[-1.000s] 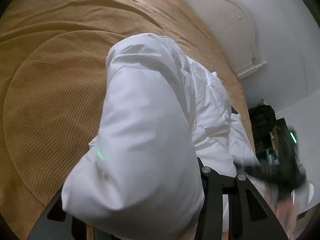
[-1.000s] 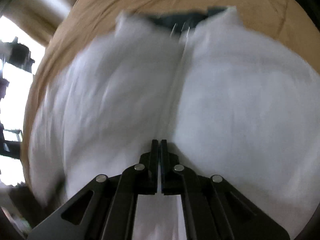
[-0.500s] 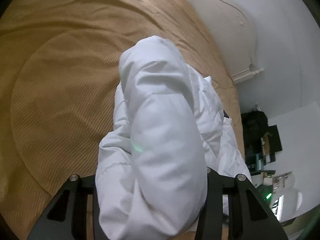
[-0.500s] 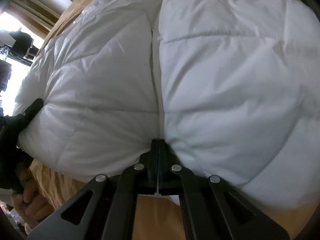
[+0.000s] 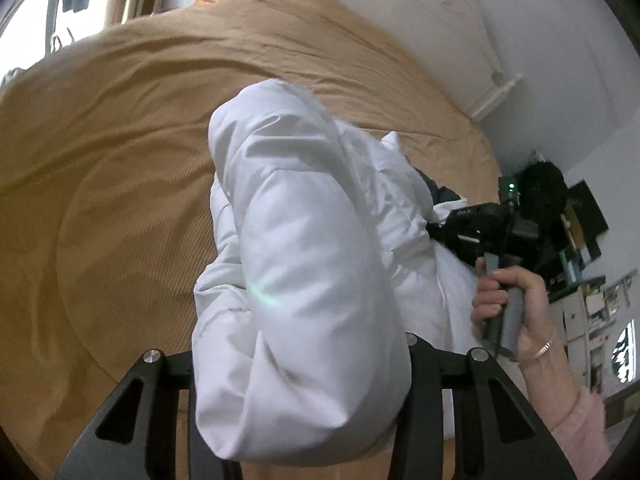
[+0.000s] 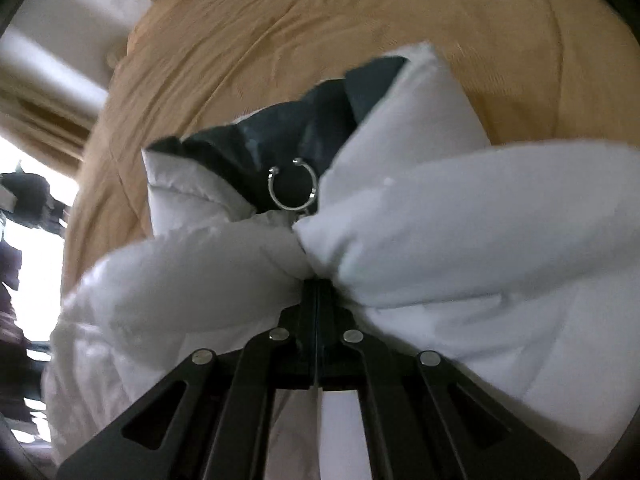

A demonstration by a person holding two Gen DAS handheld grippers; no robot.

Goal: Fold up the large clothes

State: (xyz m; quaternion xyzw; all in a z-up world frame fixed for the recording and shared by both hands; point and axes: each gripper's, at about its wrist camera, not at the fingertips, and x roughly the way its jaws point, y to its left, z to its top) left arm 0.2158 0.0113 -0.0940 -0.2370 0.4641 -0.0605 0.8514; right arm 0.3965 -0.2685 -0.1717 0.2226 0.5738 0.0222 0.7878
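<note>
Two pairs of fingers are clamped on one white padded jacket [image 5: 304, 280]. In the left wrist view the left gripper [image 5: 300, 412] is closing on a thick puffy roll of it that fills the gap at the lower middle of the frame. In the right wrist view the right gripper [image 6: 316, 300] is pressed together on a pinch of the front edge, just below a metal ring [image 6: 292, 188] at the dark lining [image 6: 280, 140]. Since half a second ago the flat quilted front has been bunched and lifted off the tan bed cover [image 5: 120, 160]; a fold is judged to be under way. No containers are seen. At right, a hand [image 5: 516, 300] is wrapped round the right gripper's handle.
</note>
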